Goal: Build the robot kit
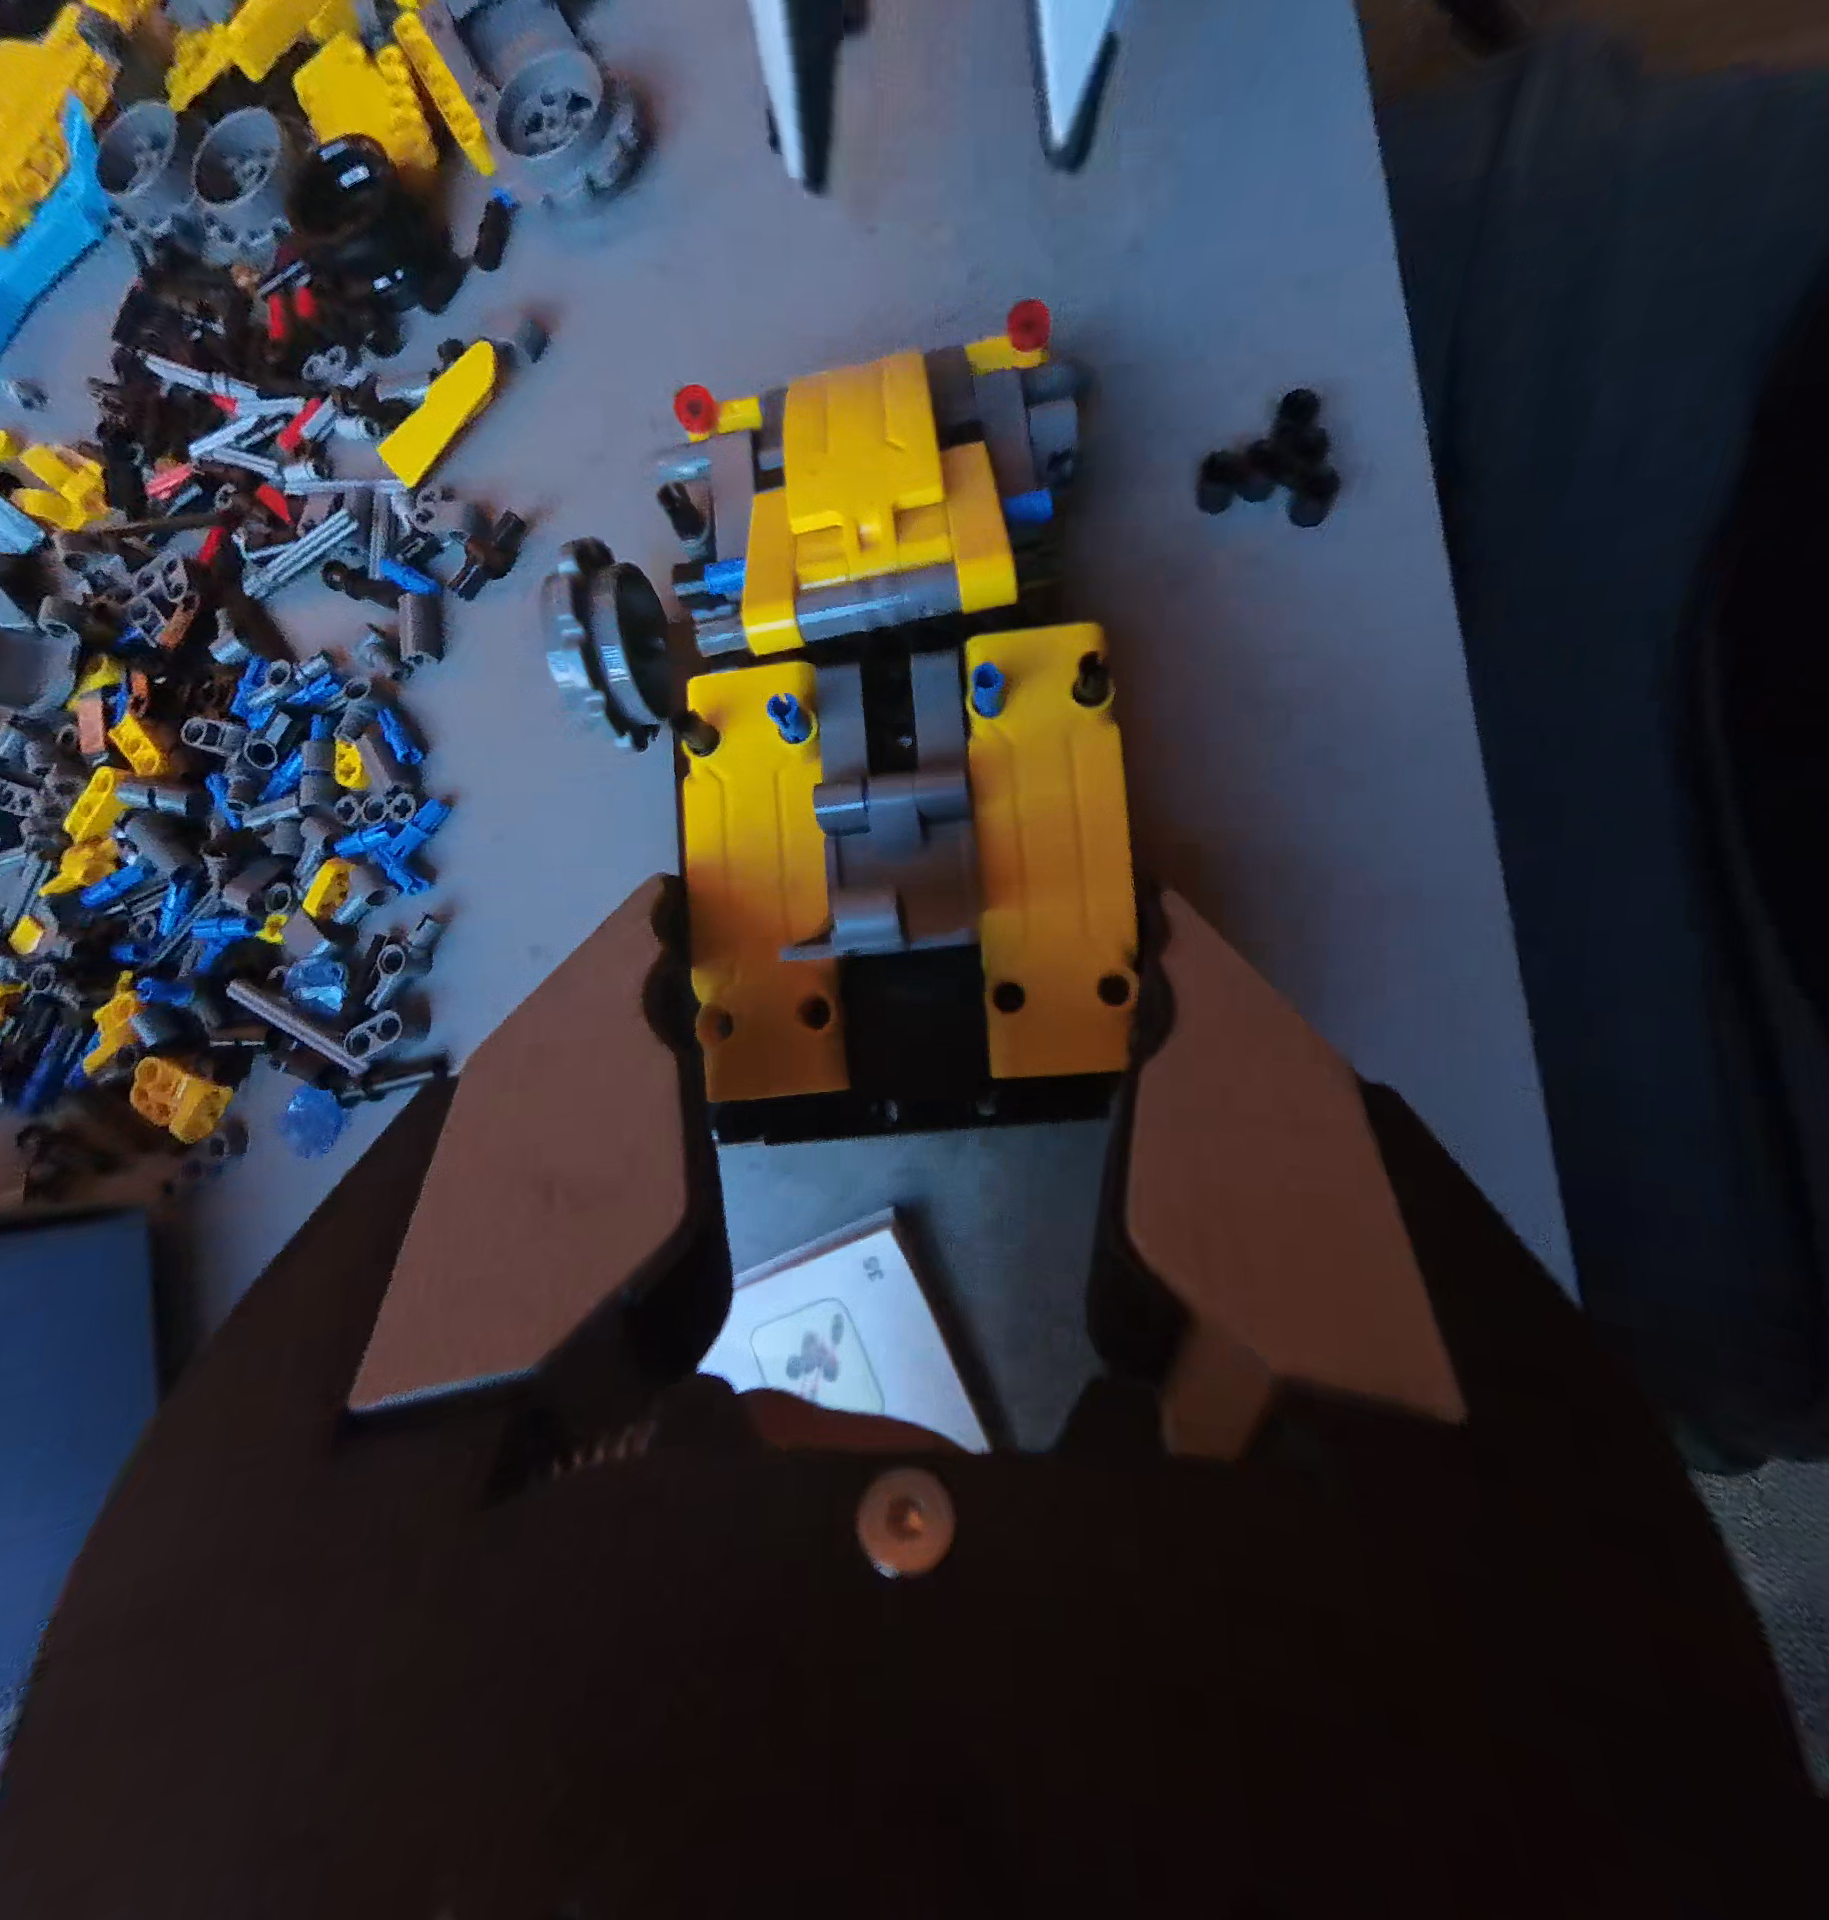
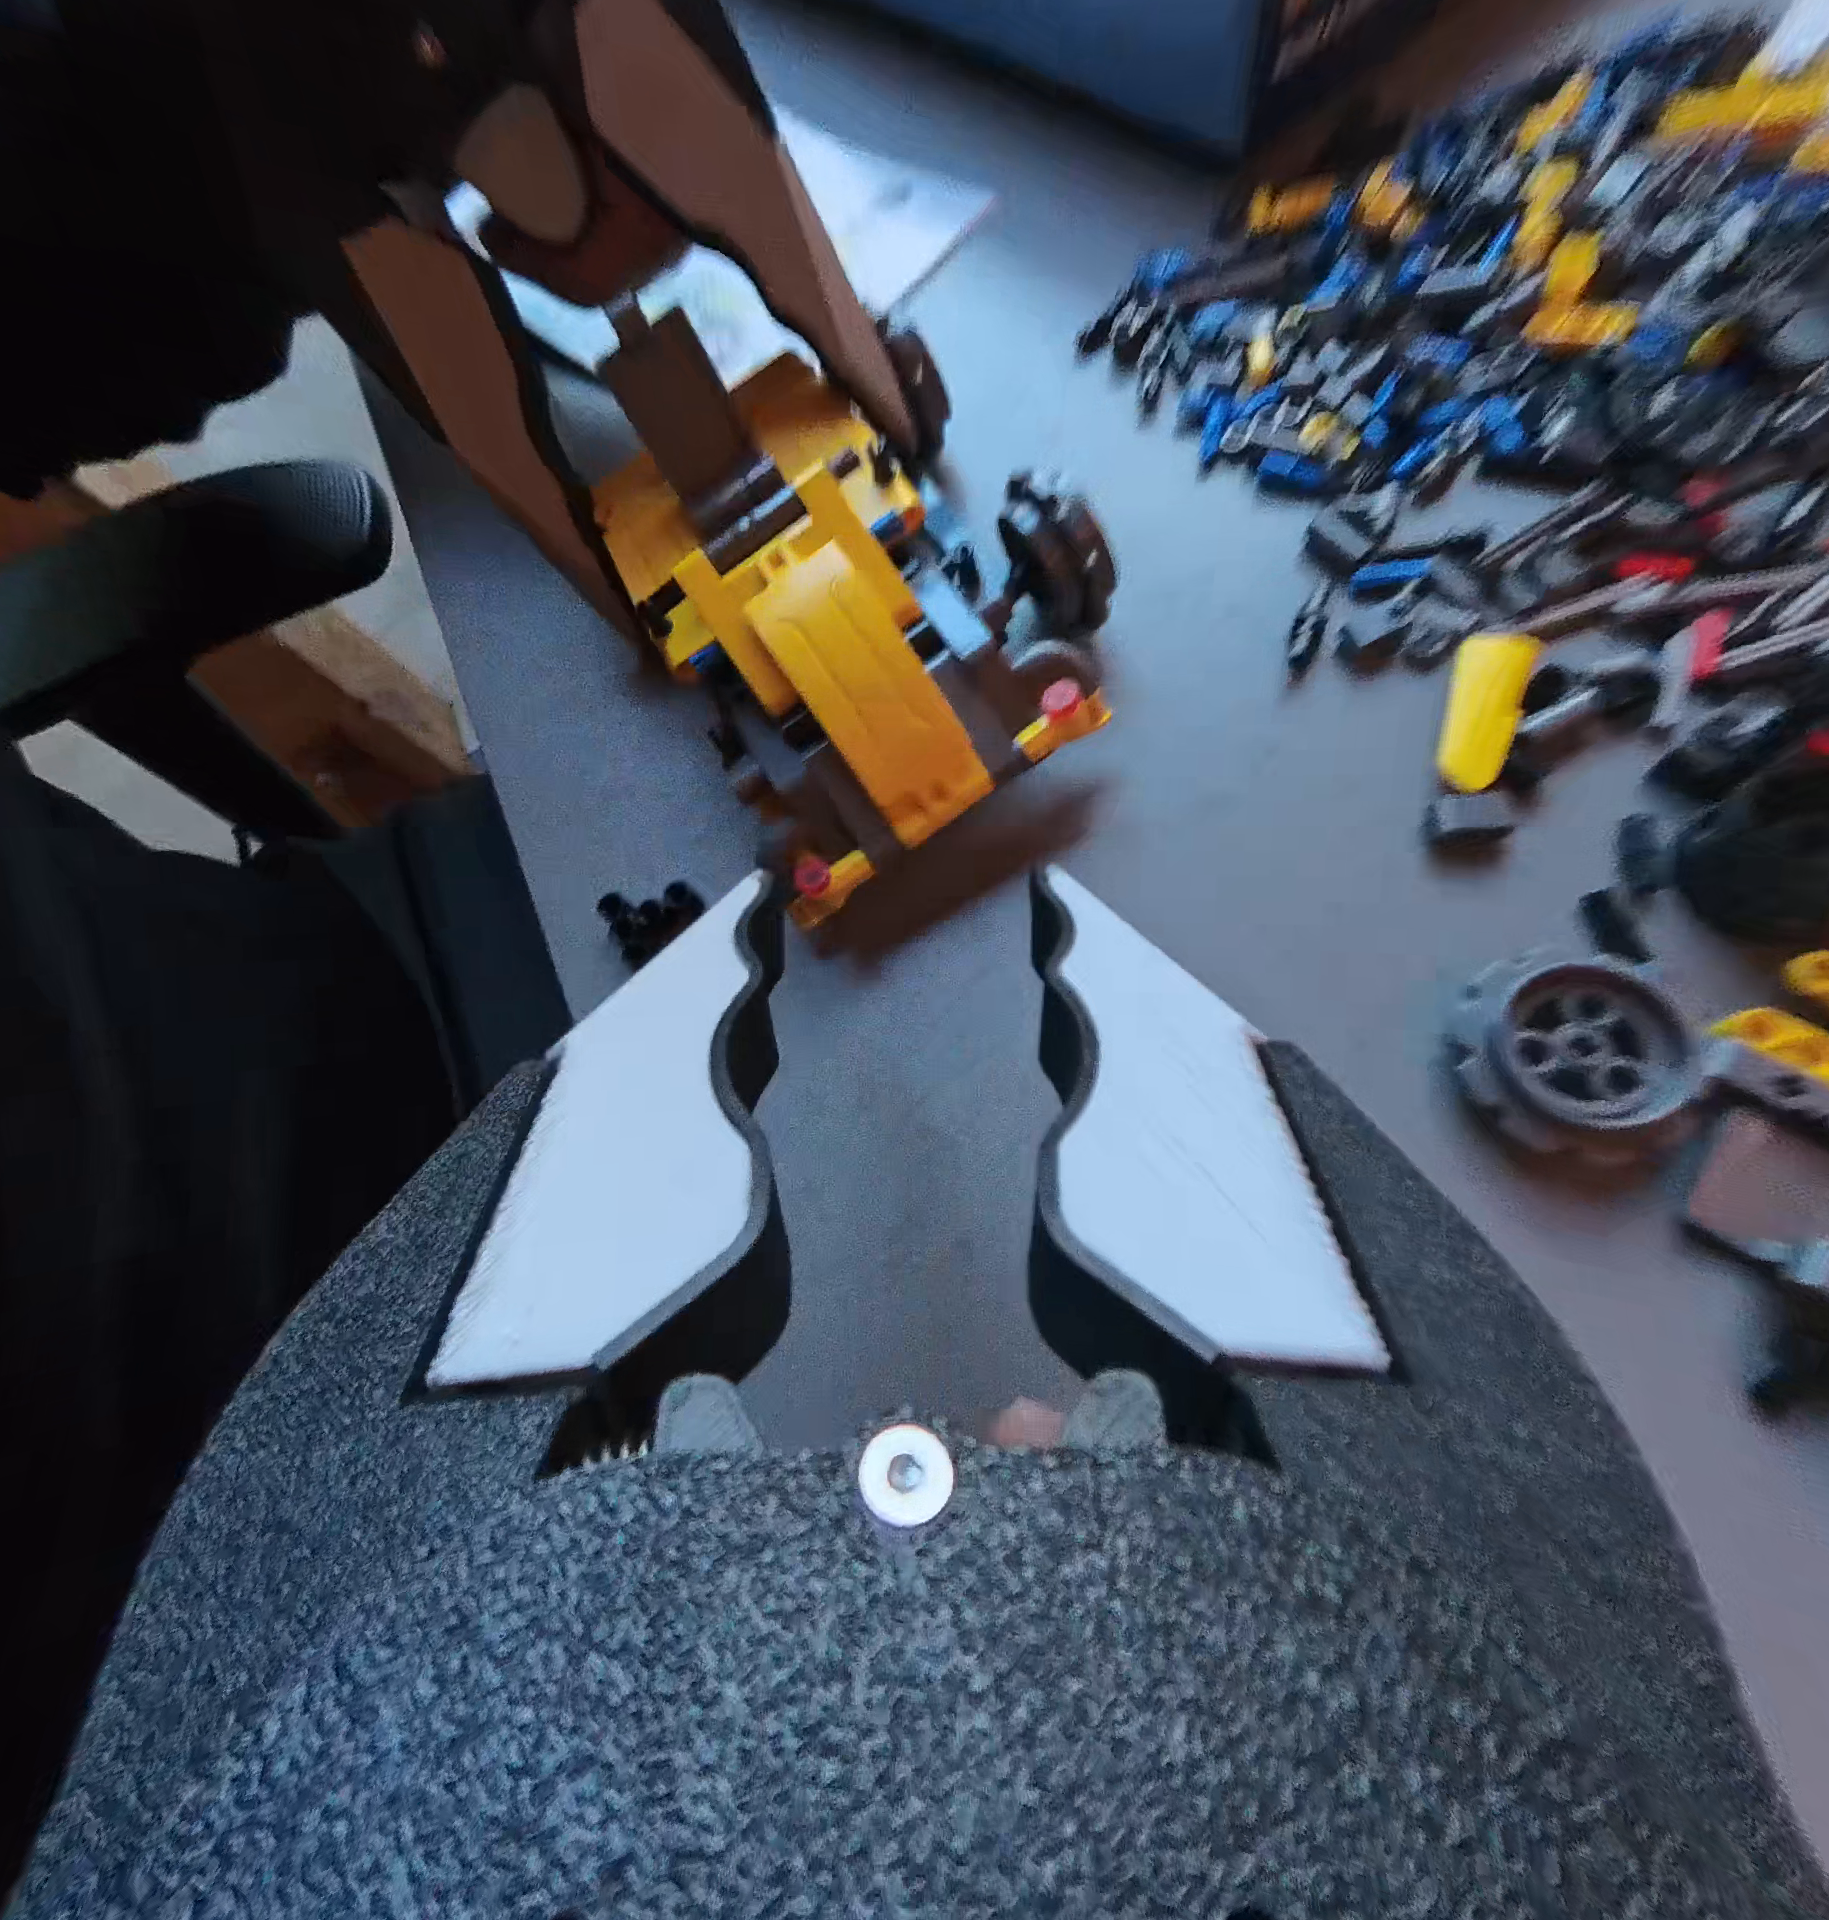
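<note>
Two grippers face each other across my grey table [image 1: 1253,727], with the yellow model [image 1: 889,748] between them. My left gripper [image 1: 910,935] reaches in from the near end, its brown fingers [image 1: 577,1091] clamped against the two sides of the model's rear, one pad on each flank, so it grips the model. The model sits flat on the table, its long axis in line with that gripper, red studs [image 1: 1027,320] at the far end. From the right wrist view the left gripper [image 2: 744,499] comes down steeply from above onto the model [image 2: 827,644]. My right gripper [image 2: 899,894] hovers low over the table, pointing at the model's stud end; its white fingers [image 2: 640,1132] stand apart with bare table between them, holding nothing, the tips just short of the model. In the left wrist view those white tips [image 1: 1071,83] show at the top edge. A grey gear wheel [image 1: 609,655] lies just beside the model's left flank. A small cluster of black pins [image 1: 1268,468] sits apart on its right, near the table edge. A wide heap of loose parts [image 1: 214,727] in blue, yellow, grey and black spreads to the left. A printed booklet [image 1: 848,1340] lies under the left gripper.
</note>
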